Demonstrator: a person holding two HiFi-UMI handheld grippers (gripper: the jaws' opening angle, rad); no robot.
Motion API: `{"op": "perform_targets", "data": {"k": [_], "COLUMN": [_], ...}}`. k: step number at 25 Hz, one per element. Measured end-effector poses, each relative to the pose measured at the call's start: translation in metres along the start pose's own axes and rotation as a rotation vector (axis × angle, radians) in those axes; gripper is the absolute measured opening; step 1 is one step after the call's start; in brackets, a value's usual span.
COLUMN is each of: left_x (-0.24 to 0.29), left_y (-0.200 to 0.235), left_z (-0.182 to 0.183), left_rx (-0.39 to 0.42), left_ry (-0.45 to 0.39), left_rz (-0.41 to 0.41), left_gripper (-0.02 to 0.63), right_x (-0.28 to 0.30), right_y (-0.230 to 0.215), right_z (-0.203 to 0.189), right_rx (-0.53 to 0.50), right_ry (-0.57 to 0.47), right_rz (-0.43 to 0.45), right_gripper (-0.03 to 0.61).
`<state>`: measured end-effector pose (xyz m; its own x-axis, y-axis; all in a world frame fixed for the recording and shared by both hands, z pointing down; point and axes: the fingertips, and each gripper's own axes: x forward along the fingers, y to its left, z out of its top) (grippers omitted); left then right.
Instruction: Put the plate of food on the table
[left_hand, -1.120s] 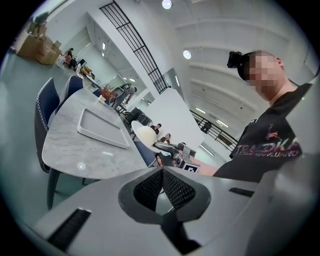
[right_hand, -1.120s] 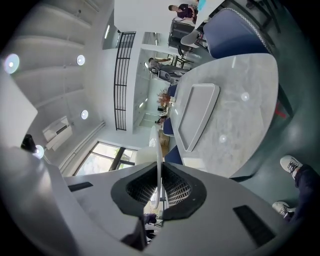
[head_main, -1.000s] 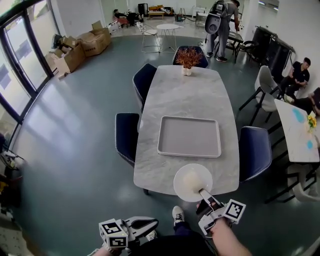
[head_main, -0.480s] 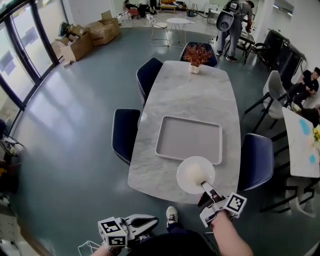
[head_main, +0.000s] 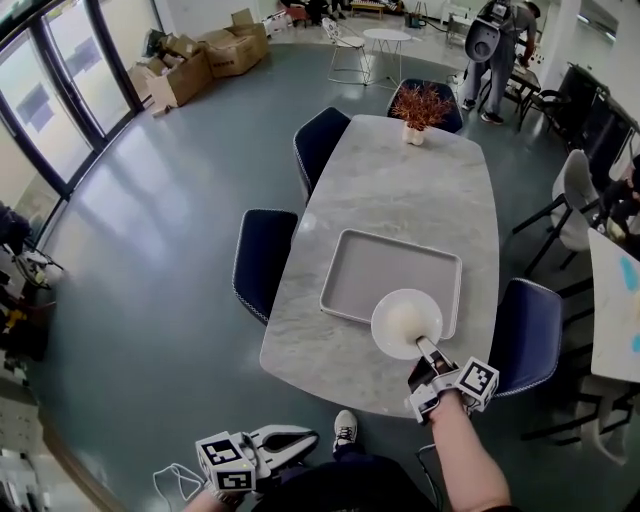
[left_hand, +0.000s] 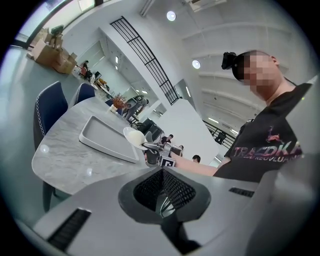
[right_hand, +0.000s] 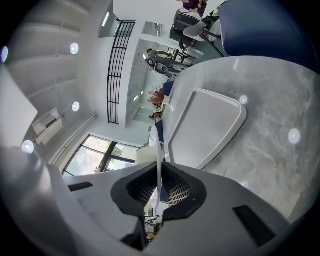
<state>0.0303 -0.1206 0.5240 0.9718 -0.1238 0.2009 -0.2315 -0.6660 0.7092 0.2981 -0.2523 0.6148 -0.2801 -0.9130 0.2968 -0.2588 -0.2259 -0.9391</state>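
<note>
A round white plate (head_main: 407, 322) with a pale mound of food hangs over the near right corner of the grey tray (head_main: 390, 275) on the marble table (head_main: 330, 350). My right gripper (head_main: 426, 349) is shut on the plate's near rim; in the right gripper view the rim (right_hand: 159, 160) runs edge-on between the pads. The left gripper view shows the plate (left_hand: 134, 137) beside the tray (left_hand: 102, 137). Low at my body, short of the table's near edge, my left gripper (head_main: 312, 438) is shut with nothing in it.
Navy chairs stand at the table's left side (head_main: 262, 262) and right side (head_main: 525, 335). A vase of dried red plants (head_main: 420, 108) stands at the far end. Cardboard boxes (head_main: 205, 55) and people (head_main: 500, 40) are far off across the floor.
The right gripper carried the plate forward from the table's near edge to over the tray's near right corner. The left gripper stayed low by my body.
</note>
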Motion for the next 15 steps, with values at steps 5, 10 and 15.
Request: {"op": "perform_targets", "data": {"k": [5, 10, 15], "left_x": [0.002, -0.003, -0.01], "left_y": [-0.002, -0.001, -0.003], "left_z": [0.003, -0.002, -0.003], "left_rx": [-0.002, -0.025, -0.04], "left_ry": [-0.038, -0.073, -0.086], "left_rz": [0.055, 0.114, 0.137], "left_gripper": [0.006, 0.006, 0.006], "right_x": [0.027, 0.053, 0.079], "right_y": [-0.025, -0.05, -0.068], "right_z": [0.021, 0.045, 0.054], "right_rx": [0.008, 0.018, 0.027], "right_ry": [0.027, 0.014, 0.017], "right_rz": [-0.043, -0.092, -0.153], "right_gripper": [0.027, 0.026, 0.026]}}
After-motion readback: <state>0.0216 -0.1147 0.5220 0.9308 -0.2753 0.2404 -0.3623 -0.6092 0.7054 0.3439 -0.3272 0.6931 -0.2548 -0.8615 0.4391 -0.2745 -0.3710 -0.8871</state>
